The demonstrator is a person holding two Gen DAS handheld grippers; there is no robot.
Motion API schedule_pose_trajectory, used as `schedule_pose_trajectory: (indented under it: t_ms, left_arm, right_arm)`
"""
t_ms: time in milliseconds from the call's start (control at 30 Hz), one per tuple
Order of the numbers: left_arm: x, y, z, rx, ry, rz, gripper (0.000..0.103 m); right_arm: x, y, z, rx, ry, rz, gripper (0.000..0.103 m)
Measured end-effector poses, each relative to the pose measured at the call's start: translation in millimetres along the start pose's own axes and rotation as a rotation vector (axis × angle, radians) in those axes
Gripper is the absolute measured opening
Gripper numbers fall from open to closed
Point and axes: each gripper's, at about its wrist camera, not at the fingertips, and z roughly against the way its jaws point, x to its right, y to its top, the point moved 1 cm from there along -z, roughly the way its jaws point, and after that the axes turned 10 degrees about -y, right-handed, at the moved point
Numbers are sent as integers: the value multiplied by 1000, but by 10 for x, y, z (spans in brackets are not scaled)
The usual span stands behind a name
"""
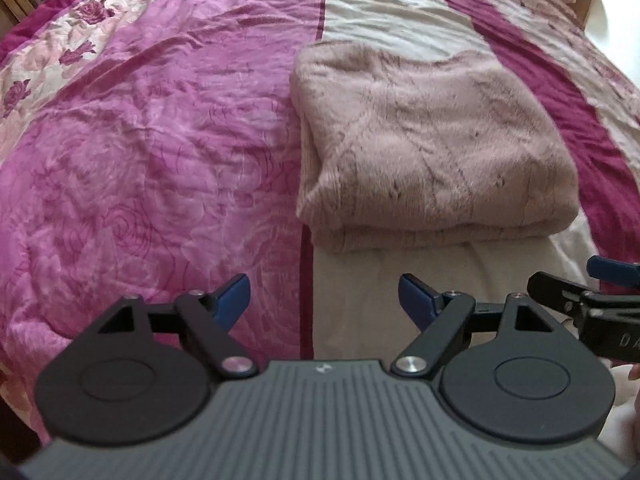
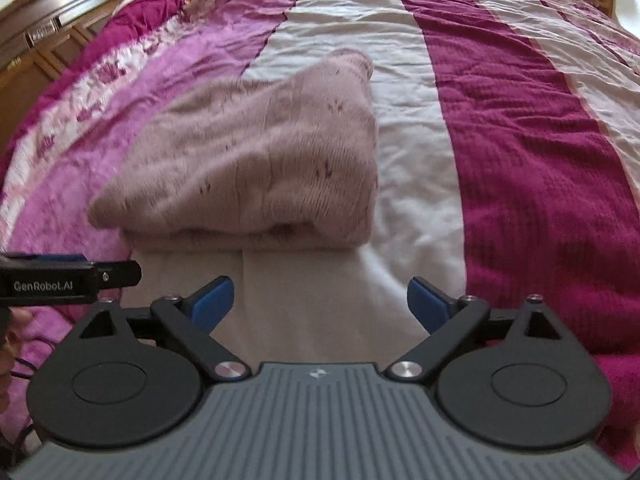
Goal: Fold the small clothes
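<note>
A fluffy pale pink garment [image 1: 432, 144] lies folded into a thick rectangle on the cream stripe of the bedspread; it also shows in the right wrist view [image 2: 256, 168]. My left gripper [image 1: 324, 300] is open and empty, hovering just short of the garment's near edge, to its left. My right gripper [image 2: 320, 304] is open and empty, in front of the garment's near edge. The right gripper's fingers [image 1: 608, 270] show at the right edge of the left wrist view. The left gripper's body [image 2: 60, 280] shows at the left edge of the right wrist view.
The bedspread has pink floral panels [image 1: 140, 160], a cream stripe [image 2: 408, 160] and magenta stripes [image 2: 520, 140]. A wooden headboard or cabinet [image 2: 60, 20] stands at the far left. A wooden bed edge [image 1: 588, 4] shows at the far right.
</note>
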Motion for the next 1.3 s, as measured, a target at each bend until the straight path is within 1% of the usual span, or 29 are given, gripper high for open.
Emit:
schedule_pose_trajectory:
  t_ms: [100, 233, 400, 500, 633, 833, 1300]
  left_arm:
    - [14, -42, -79, -25, 23, 20, 83]
    - [56, -94, -165, -42, 31, 34, 83]
    - [116, -128, -210, -43, 49, 13, 83]
    - [134, -144, -225, -44, 60, 7, 83]
    - [123, -140, -247, -46, 58, 12, 86]
    - [146, -153, -259, -44, 70, 2, 86]
    - [150, -164, -248, -37, 69, 5, 86]
  right_arm:
    - [-43, -10, -51, 10, -29, 11, 102]
    - [-24, 16, -140, -2, -42, -29, 103]
    - [-22, -40, -279, -35, -59, -42, 103]
    - [-31, -49, -318, -32, -66, -37, 103]
    - [-47, -64, -354, -29, -74, -23, 103]
    - [-53, -71, -372, -27, -77, -19, 103]
    - [-54, -80, -376, -24, -78, -17, 103]
